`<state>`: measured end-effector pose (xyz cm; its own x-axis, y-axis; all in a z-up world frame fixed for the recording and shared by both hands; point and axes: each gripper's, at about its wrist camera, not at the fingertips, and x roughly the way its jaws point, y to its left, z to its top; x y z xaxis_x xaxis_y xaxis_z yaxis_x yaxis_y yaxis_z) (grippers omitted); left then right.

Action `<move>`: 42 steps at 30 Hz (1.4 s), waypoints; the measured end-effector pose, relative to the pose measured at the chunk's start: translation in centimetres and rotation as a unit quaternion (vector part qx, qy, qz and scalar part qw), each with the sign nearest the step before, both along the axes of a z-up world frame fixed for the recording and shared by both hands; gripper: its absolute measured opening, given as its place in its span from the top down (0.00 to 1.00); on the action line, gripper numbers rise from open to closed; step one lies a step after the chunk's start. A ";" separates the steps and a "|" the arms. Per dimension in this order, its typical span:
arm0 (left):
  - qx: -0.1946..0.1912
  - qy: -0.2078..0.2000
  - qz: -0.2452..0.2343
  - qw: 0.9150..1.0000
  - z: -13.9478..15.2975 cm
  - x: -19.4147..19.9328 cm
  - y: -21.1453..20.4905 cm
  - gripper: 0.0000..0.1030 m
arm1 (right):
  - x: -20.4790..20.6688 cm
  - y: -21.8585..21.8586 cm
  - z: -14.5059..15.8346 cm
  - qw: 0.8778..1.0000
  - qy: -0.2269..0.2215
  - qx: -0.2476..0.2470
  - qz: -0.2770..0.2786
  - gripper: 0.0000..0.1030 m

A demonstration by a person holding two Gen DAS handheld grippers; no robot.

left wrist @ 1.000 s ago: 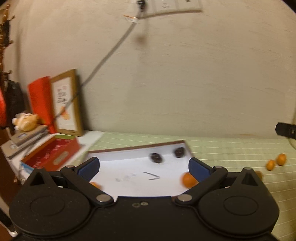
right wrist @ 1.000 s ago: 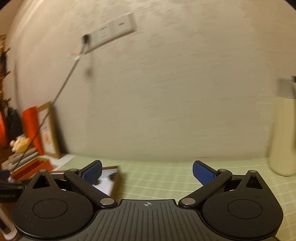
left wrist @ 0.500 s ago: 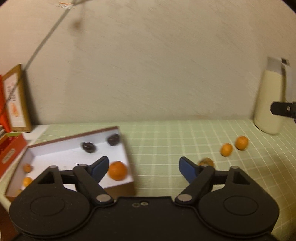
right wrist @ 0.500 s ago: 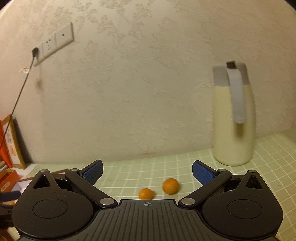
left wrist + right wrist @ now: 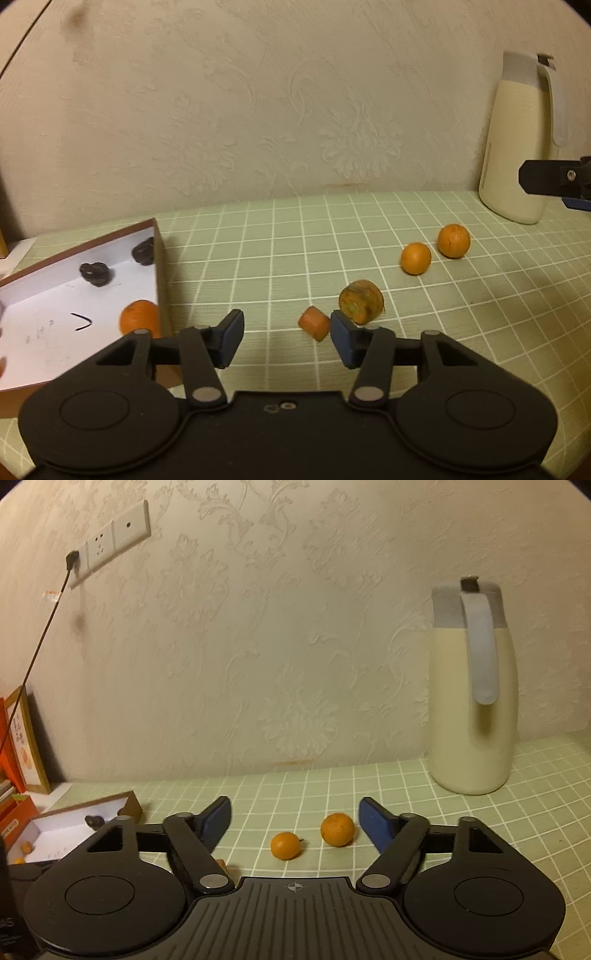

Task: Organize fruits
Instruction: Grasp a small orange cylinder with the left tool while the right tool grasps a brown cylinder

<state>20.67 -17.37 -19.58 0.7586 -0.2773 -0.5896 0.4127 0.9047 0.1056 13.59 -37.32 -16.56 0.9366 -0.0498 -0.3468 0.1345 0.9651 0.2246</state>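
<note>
My left gripper (image 5: 286, 339) hovers low over the green checked cloth (image 5: 258, 258), its jaws closing. A small orange chunk (image 5: 314, 324) lies between the fingertips, close to the right pad (image 5: 341, 341), with no visible squeeze. A bigger brownish cut piece (image 5: 362, 306) sits just beyond it. Farther right lie two small oranges (image 5: 415, 258) (image 5: 453, 240). In the right wrist view those two oranges (image 5: 285, 845) (image 5: 337, 829) lie on the cloth in the gap of my right gripper (image 5: 297, 823), whose jaws are closing too, untouched by either pad.
A brown box (image 5: 157, 236) with a white floor stands at the left, holding two dark fruits (image 5: 95, 274) and an orange (image 5: 138, 321). A cream jug (image 5: 469, 701) stands at the back right against the wall. A picture frame (image 5: 26, 738) leans far left.
Both views have swung right, away from the box toward the loose fruit. The left gripper has dropped closer to the cloth. Both pairs of jaws have narrowed, the left more.
</note>
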 end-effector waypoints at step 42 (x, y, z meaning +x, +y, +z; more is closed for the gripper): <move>-0.017 0.003 0.025 1.000 -0.7 2.2 0.5 0.85 | 5.2 2.6 -3.6 0.994 0.080 0.038 0.061 0.41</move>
